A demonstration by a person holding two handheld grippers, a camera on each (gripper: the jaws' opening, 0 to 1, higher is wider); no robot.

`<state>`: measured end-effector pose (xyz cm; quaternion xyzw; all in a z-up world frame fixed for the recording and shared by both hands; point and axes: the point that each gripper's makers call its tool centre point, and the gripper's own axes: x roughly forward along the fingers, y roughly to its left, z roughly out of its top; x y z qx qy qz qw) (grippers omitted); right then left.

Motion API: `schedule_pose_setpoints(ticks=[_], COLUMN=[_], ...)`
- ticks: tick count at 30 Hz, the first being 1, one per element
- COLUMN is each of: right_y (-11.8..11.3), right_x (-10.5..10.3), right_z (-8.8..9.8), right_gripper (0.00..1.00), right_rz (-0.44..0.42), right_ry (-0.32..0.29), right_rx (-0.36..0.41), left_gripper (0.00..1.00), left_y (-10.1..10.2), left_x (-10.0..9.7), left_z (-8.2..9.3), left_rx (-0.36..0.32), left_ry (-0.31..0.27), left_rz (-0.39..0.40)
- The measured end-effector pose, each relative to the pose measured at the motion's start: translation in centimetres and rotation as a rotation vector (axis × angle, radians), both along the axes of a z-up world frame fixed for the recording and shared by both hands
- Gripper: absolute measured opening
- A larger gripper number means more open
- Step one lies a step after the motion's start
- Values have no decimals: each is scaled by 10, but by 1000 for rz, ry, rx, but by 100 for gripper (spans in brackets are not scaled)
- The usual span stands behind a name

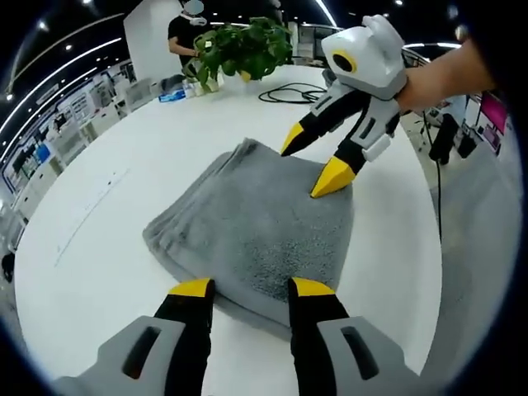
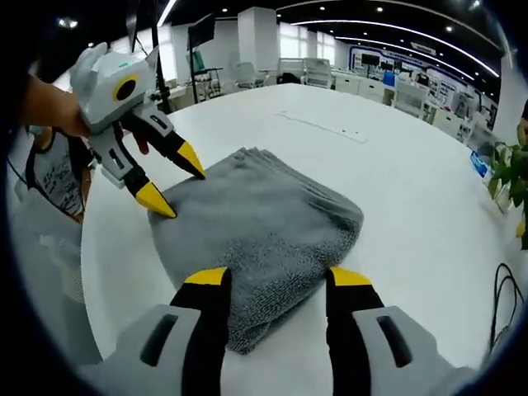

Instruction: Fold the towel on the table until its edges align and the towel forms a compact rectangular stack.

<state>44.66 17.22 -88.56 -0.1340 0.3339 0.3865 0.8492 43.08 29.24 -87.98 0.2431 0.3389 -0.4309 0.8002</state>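
Note:
A grey towel [image 1: 256, 223] lies folded into a thick rectangular stack on the round white table [image 1: 91, 223]; its layered folds show along one side [image 2: 330, 198]. My left gripper [image 1: 252, 289] is open, its yellow tips at the towel's near edge. It comes into the right gripper view [image 2: 175, 181] from the left, with one tip touching the towel's far corner. My right gripper [image 2: 278, 278] is open over the opposite edge of the towel [image 2: 256, 223]. It comes into the left gripper view [image 1: 312, 158] too, with its lower tip resting on the cloth. Neither gripper holds any fabric.
A potted green plant [image 1: 239, 49] and a coil of black cable [image 1: 289, 92] sit at the far side of the table, with a person [image 1: 188, 29] standing behind them. The table rim [image 2: 91, 272] curves close beside the towel. Office desks stand beyond.

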Motion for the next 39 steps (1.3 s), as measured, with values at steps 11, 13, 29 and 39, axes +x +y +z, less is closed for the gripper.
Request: schedule_pose_setpoints(ticks=[11,13,29,39], right_y=[-5,-5,-4,-2], right_x=[-8,-10,-8,-19], right_z=[21,23,46,57], right_gripper=[43,43,51,61], right_rz=[-51,-64,-98,-97], right_ry=[-41,-36,-61,-91], right_rx=[56,65,106,116], left_gripper=[38,39,45,61], left_y=[22,25,35,35], left_x=[5,4,0,-10], left_z=[20,21,37,48], left_rx=[-106,-114,-173,-163], left_ry=[-15,-5,-4,-46], left_rz=[168,194,300,280])
